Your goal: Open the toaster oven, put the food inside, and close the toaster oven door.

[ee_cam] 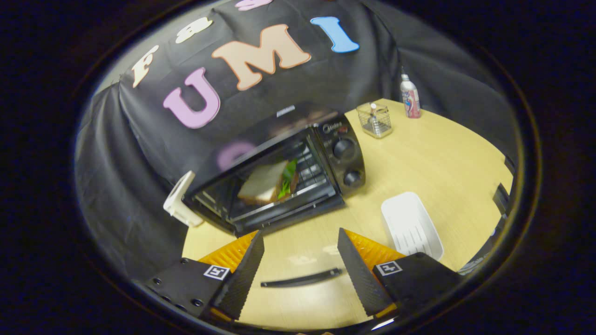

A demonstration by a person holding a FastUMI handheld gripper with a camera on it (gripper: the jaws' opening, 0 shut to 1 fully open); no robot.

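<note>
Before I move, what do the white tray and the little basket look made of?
White tray: looks like plastic, an even matte white with moulded ribs. Little basket: seems wire mesh, see-through and shiny. Hand-held gripper is open, holding nothing.

Gripper (300,260) spread wide, holding nothing

The two fingers of the handheld two-finger gripper reach forward from the bottom of the gripper view, set well apart with a broad gap between them. Each finger (247,272) is a flat, wedge-shaped blade with a finely ribbed inner face, narrowing toward its tip. Both tips lean slightly away from each other, and nothing is pressed between them. Behind each finger sits a blocky mount with a small square marker on its top face, and the left mount shows several screws along its edge.
</note>
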